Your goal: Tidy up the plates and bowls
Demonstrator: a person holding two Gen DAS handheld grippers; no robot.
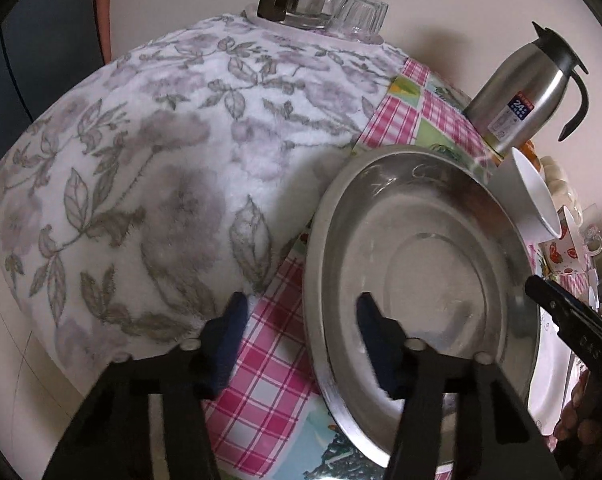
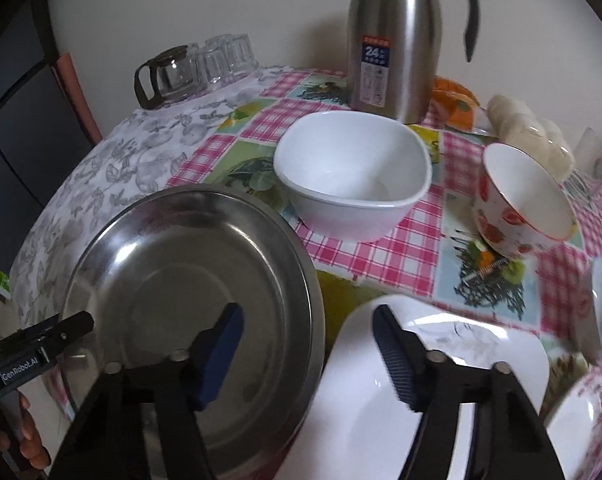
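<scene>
The left gripper point(image 1: 301, 344) is hanging with jaws spread astride the near rim of the steel plate point(image 1: 421, 248), pinching nothing, while the right gripper point(image 2: 307, 354) is hovering spread over the gap between that plate and a white plate point(image 2: 365, 412), whose near edge is running out of view. Both plates are lying on the tabletop point(image 2: 381, 256) under a pink checked cloth, half covered by a floral towel point(image 1: 141, 168). A white bowl point(image 2: 353, 172), a strawberry bowl point(image 2: 517, 204), a steel jug point(image 2: 393, 40) and blurred glasses point(image 2: 221, 58) are standing toward the cream wall point(image 2: 181, 8).
</scene>
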